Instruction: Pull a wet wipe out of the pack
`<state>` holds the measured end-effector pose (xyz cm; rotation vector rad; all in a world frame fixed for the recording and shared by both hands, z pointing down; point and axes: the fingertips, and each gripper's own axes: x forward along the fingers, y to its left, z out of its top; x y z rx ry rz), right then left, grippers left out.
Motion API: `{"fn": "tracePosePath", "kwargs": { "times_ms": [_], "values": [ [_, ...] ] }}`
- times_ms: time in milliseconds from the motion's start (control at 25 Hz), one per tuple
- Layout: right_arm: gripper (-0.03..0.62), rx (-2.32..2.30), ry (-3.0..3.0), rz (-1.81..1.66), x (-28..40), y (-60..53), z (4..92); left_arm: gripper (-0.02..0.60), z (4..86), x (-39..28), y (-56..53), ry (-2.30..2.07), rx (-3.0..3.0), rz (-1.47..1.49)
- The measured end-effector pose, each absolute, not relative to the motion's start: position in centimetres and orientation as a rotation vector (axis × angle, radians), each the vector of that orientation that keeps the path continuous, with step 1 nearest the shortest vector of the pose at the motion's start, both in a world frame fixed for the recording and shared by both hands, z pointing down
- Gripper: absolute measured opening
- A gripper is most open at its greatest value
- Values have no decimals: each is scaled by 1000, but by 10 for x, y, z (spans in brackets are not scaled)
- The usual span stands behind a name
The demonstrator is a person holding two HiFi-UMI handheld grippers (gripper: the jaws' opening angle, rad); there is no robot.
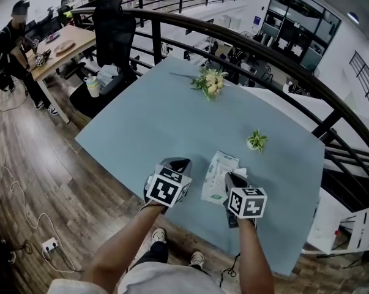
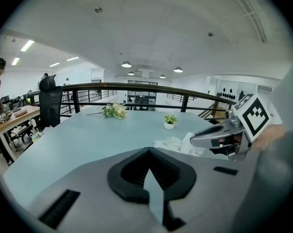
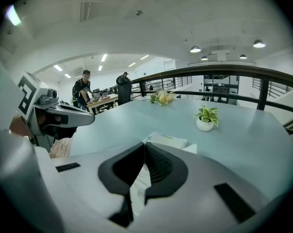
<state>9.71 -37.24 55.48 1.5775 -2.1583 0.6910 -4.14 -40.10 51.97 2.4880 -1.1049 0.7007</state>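
Note:
The wet wipe pack (image 1: pixel 218 175) lies flat on the pale blue table (image 1: pixel 147 127), white with green print, near the front edge. A white wipe (image 1: pixel 240 172) sticks up at its right side. My right gripper (image 1: pixel 228 178) hangs over the pack's near right corner with its jaws shut. In the right gripper view the pack (image 3: pixel 166 141) lies just beyond the shut tips (image 3: pixel 145 145), and I cannot tell whether they touch it. My left gripper (image 1: pixel 178 163) hovers to the left of the pack, shut and holding nothing. The left gripper view shows the crumpled wipe (image 2: pixel 178 143) under the right gripper (image 2: pixel 223 137).
A small potted plant (image 1: pixel 256 140) stands beyond the pack and a bunch of flowers (image 1: pixel 210 82) lies at the far end. A dark railing (image 1: pixel 282 60) curves round the table's far and right sides. A black chair (image 1: pixel 114 35) stands at the far left corner, with a person (image 1: pixel 13 48) at a desk behind it.

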Motion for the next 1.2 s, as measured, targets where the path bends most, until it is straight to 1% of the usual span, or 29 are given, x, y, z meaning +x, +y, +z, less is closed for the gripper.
{"fn": "tracePosePath", "kwargs": {
  "times_ms": [560, 1200],
  "values": [
    [9, 1603, -2193, 619, 104, -375, 528, -8, 501, -34, -402, -1122, 2529, 680],
    [11, 1658, -2257, 510, 117, -384, 478, -8, 474, -25, -407, -1158, 2567, 643]
  ]
}}
